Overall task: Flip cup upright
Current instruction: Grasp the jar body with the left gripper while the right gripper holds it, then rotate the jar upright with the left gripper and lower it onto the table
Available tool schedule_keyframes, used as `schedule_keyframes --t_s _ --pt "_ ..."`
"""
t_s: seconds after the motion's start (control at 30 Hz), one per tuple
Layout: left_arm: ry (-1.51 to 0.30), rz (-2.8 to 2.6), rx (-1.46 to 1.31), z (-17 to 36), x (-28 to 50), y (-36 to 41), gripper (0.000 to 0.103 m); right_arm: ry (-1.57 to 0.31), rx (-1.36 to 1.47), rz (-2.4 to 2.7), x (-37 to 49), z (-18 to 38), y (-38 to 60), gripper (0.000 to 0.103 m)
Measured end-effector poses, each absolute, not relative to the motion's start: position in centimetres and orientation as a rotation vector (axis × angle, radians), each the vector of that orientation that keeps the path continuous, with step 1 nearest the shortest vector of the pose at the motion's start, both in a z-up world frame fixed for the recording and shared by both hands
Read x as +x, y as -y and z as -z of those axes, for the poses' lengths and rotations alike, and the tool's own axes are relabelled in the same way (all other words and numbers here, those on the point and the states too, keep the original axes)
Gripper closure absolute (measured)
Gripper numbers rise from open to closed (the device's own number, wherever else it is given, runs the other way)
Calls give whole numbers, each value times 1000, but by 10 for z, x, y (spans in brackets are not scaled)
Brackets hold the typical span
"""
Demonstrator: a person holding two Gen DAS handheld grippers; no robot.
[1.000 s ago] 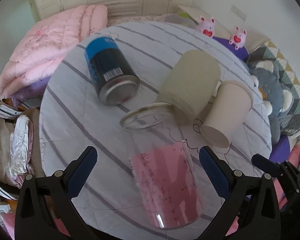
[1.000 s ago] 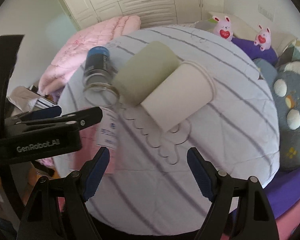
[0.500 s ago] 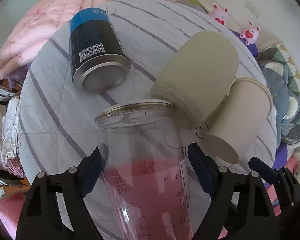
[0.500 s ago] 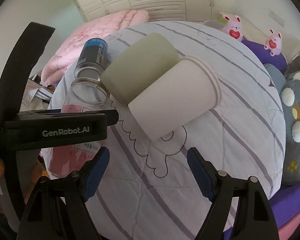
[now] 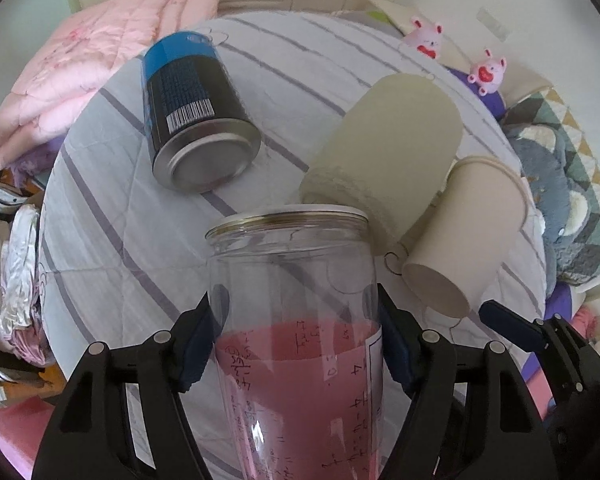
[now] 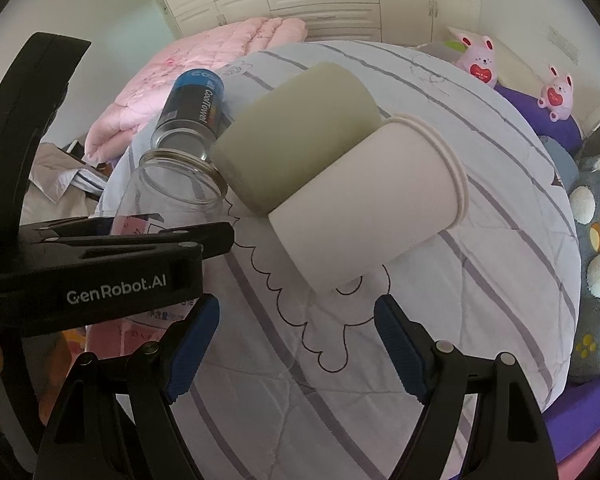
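Observation:
A clear glass jar (image 5: pixel 296 320) with a pink label lies mouth away from me; my left gripper (image 5: pixel 296 344) is shut on its body. The jar also shows in the right wrist view (image 6: pixel 172 196), held by the left gripper (image 6: pixel 140 252). A white paper cup (image 6: pixel 372 208) lies on its side, rim to the right, just ahead of my open, empty right gripper (image 6: pixel 296 344). The white cup also shows in the left wrist view (image 5: pixel 472 232). A pale green cup (image 5: pixel 388 144) lies on its side beside it.
A blue and black can (image 5: pixel 196 116) lies on its side at the back left of the striped bed sheet (image 6: pixel 460 300). A pink quilt (image 5: pixel 92 60) is behind. Plush toys (image 6: pixel 480 64) and a grey cushion (image 6: pixel 596 264) sit to the right.
My left gripper has moved forward around the glass jar and closed on it, and the jar's mouth has lifted. My right gripper has moved closer to the white cup, still open.

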State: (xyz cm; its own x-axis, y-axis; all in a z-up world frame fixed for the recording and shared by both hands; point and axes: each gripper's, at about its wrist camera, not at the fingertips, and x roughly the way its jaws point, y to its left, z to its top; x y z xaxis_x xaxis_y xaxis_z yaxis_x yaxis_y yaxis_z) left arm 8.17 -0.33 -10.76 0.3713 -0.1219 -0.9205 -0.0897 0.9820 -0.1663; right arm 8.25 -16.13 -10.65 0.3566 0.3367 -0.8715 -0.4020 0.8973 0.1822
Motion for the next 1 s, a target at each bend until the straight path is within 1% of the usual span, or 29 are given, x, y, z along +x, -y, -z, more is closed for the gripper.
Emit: schedule_keyframes --t_s 0.17,0.37,0.7,1.0 --pt "-1088 24 -162 86 70 -1 31 -1103 -64 -477 79 102 161 22" --pt "-994 50 -133 73 63 -8 31 -1083 -61 -535 71 93 154 22" --pt "-919 51 -131 70 60 -10 31 -1084 -62 -668 56 96 132 22" --pt "-852 80 -127 62 48 -12 31 -1093 -3 -746 61 107 123 22"
